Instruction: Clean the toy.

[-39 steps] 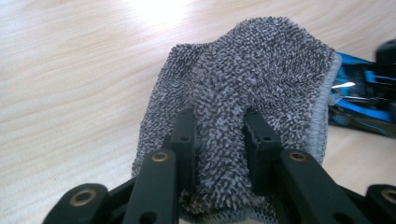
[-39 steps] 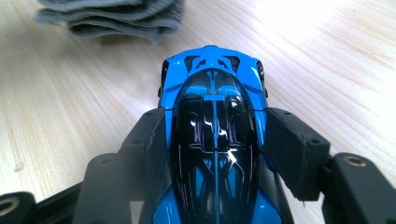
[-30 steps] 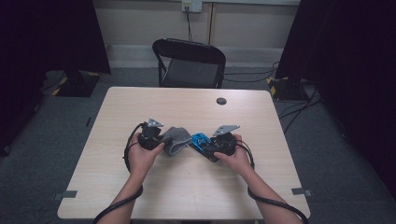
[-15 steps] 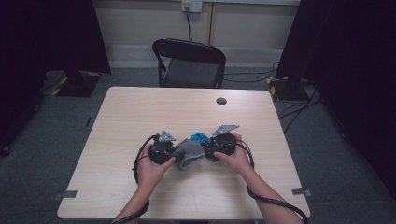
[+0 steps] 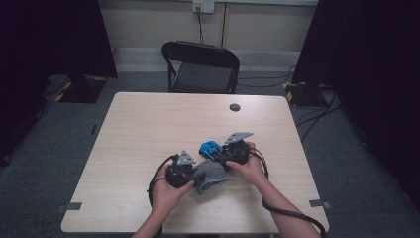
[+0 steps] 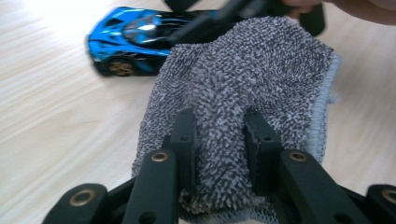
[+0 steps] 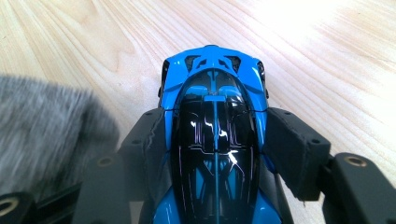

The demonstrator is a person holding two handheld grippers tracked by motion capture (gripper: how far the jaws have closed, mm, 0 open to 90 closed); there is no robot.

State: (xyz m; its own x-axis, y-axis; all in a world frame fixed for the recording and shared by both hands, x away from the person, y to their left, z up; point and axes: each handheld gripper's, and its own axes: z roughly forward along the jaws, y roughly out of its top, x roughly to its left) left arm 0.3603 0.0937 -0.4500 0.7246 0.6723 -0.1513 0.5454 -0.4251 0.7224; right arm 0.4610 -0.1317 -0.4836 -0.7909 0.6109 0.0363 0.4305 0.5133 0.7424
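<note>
Both my claws hold something now. With the left gripper [image 6: 217, 140] I pinch a fold of the grey cloth [image 6: 252, 79]; the jaws are almost fully together and the fluffy pile bulges between them. With the right gripper [image 7: 217, 154] I hold the blue toy car [image 7: 215, 140]: the jaws are about half open and press on its two sides, the nose pointing away from me.

From the high view, the car [image 5: 209, 148] sits on the table [image 5: 148, 124] a little right of the middle, near my edge, and the cloth [image 5: 210, 177] lies just beside it, toward me, between my two hands. In the left gripper view the far end of the cloth reaches up to the right gripper beside the car [image 6: 135, 39]; if it touches the car body, I cannot tell.

I judge the cloth to be soft, light and limp. It will sag and fold wherever I do not support it, so a thick bunched fold, as I have now, is the good place to take it. The car looks hard, small and glossy, so I think it can slip or roll on its wheels; holding it across the flanks at the middle seems safest, and not too hard, because thin parts may be fragile.

I see no container here, so nothing is inside anything
</note>
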